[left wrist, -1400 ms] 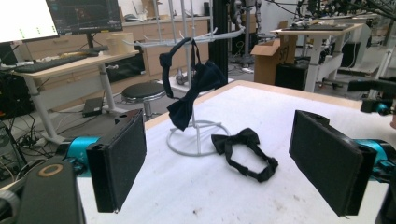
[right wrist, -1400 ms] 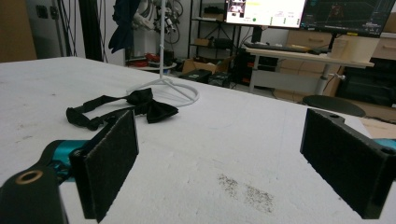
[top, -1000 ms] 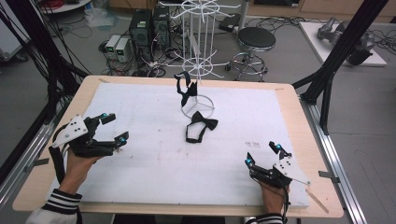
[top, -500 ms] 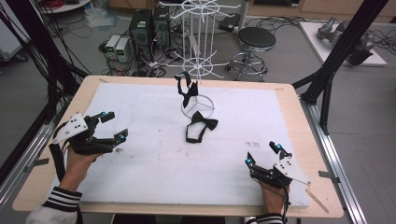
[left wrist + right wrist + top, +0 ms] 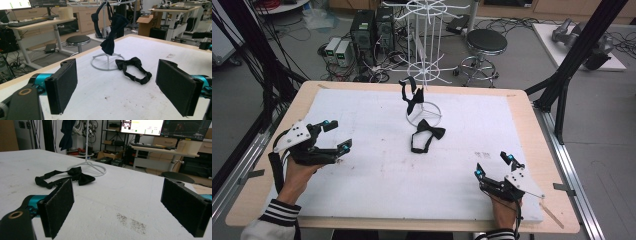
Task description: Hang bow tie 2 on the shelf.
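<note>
Left claw released, low over white mat, right claw released near front edge, bow tie between, untouched

The white tabletop is evenly lit from overhead, with only faint, soft shadows cast beneath the bow tie and wire stand. No glare is seen. Mild softness is noted throughout, and the near black pads are rendered slightly blurred in both gripper views.
</note>
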`<state>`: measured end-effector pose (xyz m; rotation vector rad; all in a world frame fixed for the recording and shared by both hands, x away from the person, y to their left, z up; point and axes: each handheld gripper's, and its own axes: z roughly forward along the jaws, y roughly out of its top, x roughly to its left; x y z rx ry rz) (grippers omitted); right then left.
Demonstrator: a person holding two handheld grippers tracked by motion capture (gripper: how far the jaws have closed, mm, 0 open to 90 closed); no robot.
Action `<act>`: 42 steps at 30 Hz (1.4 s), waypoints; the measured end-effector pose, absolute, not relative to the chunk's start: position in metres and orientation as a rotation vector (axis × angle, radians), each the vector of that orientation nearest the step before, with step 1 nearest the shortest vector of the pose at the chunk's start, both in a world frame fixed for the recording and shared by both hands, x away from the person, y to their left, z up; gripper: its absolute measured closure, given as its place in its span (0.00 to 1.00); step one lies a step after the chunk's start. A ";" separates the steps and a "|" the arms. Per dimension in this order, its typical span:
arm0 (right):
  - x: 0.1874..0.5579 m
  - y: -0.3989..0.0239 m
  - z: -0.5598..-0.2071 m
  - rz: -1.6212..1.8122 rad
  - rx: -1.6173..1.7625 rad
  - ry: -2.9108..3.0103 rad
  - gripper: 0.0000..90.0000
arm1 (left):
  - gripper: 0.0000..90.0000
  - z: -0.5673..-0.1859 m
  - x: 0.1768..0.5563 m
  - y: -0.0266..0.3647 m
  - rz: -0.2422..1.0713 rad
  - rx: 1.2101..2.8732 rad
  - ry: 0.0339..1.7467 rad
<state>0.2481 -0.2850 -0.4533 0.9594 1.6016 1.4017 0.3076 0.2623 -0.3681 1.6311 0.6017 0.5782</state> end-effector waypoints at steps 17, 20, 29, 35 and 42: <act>0.248 -0.286 -0.453 1.411 0.958 1.597 0.12 | 0.20 -0.363 0.313 0.245 0.565 1.657 0.573; 0.249 -0.287 -0.453 1.411 0.960 1.595 0.12 | 0.20 -0.363 0.312 0.245 0.565 1.657 0.572; 0.249 -0.287 -0.453 1.411 0.968 1.593 0.12 | 0.20 -0.357 0.319 0.230 0.549 1.664 0.543; 0.249 -0.287 -0.453 1.412 0.966 1.593 0.12 | 0.20 -0.355 0.326 0.216 0.527 1.695 0.519; 0.249 -0.287 -0.453 1.420 0.972 1.590 0.12 | 0.20 -0.350 0.339 0.195 0.490 1.741 0.492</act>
